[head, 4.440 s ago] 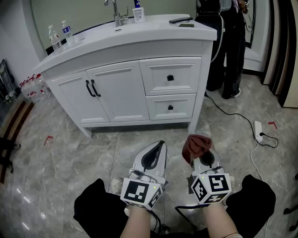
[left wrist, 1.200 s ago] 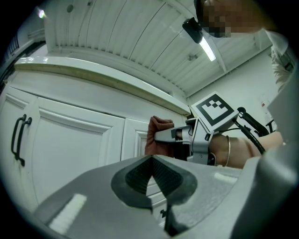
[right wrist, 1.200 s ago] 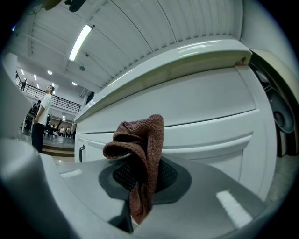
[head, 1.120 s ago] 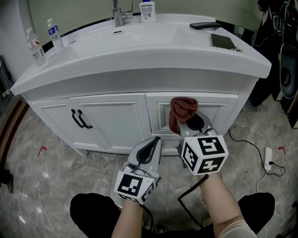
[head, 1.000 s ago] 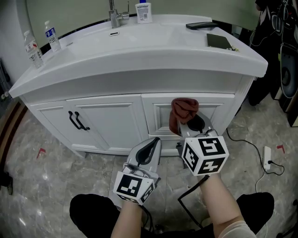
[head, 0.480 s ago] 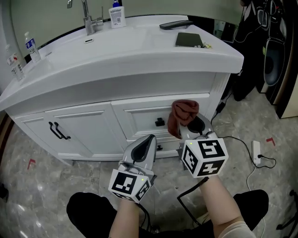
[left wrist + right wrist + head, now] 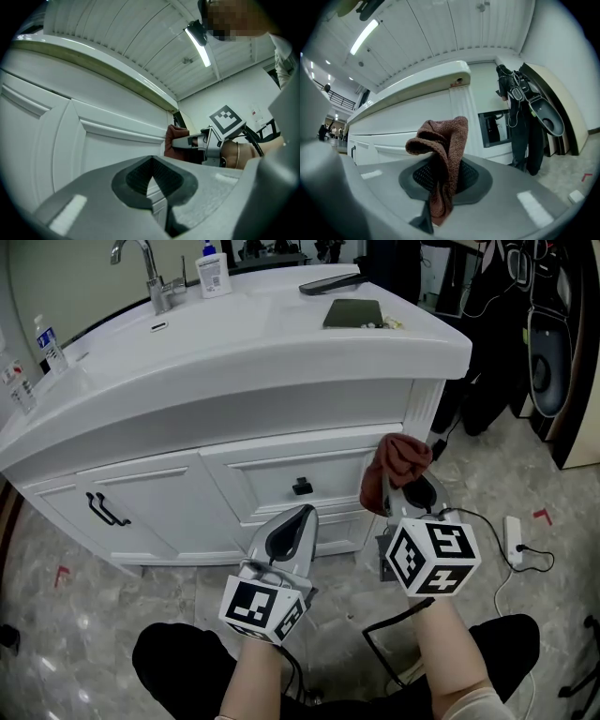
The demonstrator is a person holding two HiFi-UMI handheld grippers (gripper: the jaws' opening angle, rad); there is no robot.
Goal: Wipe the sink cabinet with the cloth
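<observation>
The white sink cabinet [image 7: 169,493] fills the head view's upper half. My right gripper [image 7: 400,486] is shut on a reddish-brown cloth [image 7: 396,461], which bunches up above its jaws just in front of the cabinet's right corner post [image 7: 419,418]. The right gripper view shows the cloth [image 7: 441,140] pinched in that gripper [image 7: 440,185], with the corner post [image 7: 461,110] behind. My left gripper [image 7: 296,518] is shut and holds nothing, lower and to the left, below the top drawer [image 7: 302,486]. In the left gripper view the cloth [image 7: 173,139] touches or nearly touches the cabinet front.
On the countertop stand a faucet [image 7: 148,268], a soap bottle [image 7: 214,274], a dark notebook [image 7: 352,312], a remote [image 7: 329,282] and water bottles [image 7: 47,336]. A power strip [image 7: 514,532] with cable lies on the marble floor at right. Dark equipment [image 7: 553,334] stands by the cabinet.
The person has come up close to the cabinet. In the last second the right gripper with the cloth moved right, from the drawer front to the right corner post. The left gripper stayed low.
</observation>
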